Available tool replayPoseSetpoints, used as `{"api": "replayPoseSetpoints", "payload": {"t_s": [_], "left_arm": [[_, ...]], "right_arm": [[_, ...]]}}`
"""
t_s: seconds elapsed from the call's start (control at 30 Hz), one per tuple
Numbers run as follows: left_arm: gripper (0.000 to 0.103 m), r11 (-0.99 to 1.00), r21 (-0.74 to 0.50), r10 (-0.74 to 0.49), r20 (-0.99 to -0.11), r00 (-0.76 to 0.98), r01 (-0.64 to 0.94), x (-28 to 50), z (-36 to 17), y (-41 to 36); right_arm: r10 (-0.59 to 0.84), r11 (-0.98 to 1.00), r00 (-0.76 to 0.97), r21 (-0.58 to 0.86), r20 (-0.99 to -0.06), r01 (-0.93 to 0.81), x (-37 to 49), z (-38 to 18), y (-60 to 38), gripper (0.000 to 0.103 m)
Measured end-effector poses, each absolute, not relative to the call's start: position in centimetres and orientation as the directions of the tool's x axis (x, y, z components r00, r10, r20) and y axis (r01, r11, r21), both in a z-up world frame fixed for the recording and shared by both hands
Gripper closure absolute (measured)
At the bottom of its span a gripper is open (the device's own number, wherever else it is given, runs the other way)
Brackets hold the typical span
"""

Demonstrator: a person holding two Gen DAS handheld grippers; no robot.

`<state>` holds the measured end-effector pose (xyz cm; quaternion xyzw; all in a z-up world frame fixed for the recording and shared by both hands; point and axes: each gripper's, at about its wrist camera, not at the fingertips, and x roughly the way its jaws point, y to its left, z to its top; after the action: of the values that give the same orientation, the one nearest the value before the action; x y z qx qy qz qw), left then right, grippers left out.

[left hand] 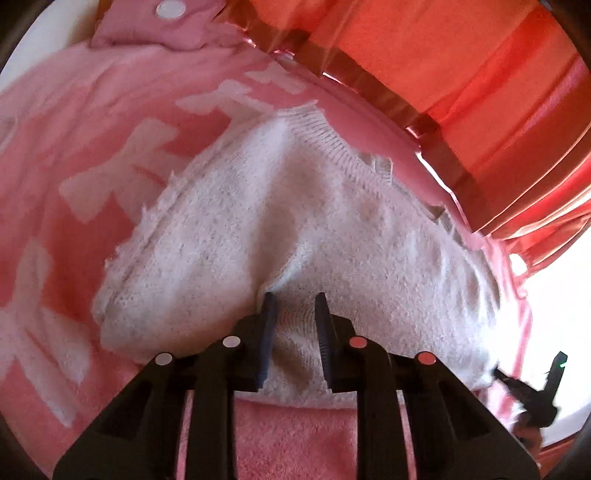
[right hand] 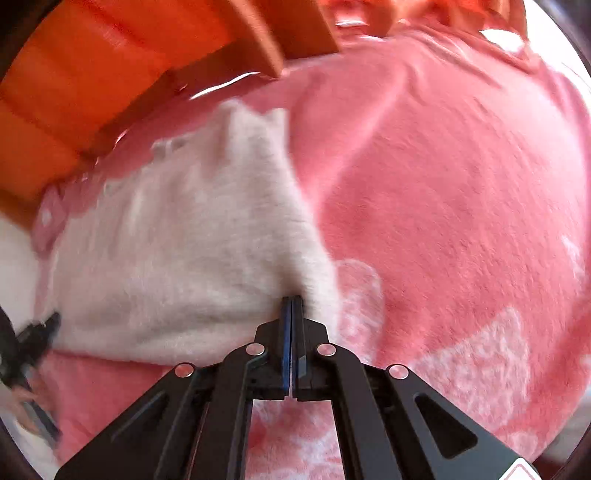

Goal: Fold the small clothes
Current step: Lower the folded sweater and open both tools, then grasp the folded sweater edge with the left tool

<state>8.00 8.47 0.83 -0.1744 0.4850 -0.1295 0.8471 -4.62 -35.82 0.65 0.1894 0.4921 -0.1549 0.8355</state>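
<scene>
White knit garment (left hand: 280, 236): 1 small fuzzy piece with a ribbed edge, lying bunched on a pink blanket (left hand: 74, 122) patterned with pale cross shapes. Left gripper (left hand: 295, 306): jaws parted a narrow way, the 2 dark fingers (left hand: 269, 317) set against the near edge of the knit, with fabric showing between them; no firm grip visible. Right gripper (right hand: 292, 301): jaws pressed together, pinching the near right corner of the garment; this view is motion-blurred. Each gripper appears at the edge of the other's view. Orange curtain (left hand: 461, 74): hangs in folds beyond the blanket's far edge. Pink pillow (left hand: 155, 29): at the blanket's far left.
</scene>
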Motion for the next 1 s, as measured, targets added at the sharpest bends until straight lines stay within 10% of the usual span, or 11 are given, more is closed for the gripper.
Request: {"api": "replayPoseSetpoints", "payload": {"t_s": [0.23,0.63,1.0], "left_arm": [[0.052,0.977,-0.184,-0.211,-0.766,0.607,0.108,9.5,3.5,3.0],[0.049,0.996,-0.058,-0.092,-0.766,0.636,0.073,9.2,0.6,3.6],[0.037,0.948,-0.260,-0.051,-0.693,0.719,-0.184,5.0,3.5,10.0]], "right_arm": [[-0.106,0.944,0.576,0.100,-0.811,0.314,1.4,3.7,-31.1,0.103],[-0.015,0.948,0.518,0.153,-0.855,0.280,4.7,-0.2,-25.8,0.098],[0.172,0.958,0.645,0.279,-0.745,0.067,5.9,2.5,-17.4,0.093]]}}
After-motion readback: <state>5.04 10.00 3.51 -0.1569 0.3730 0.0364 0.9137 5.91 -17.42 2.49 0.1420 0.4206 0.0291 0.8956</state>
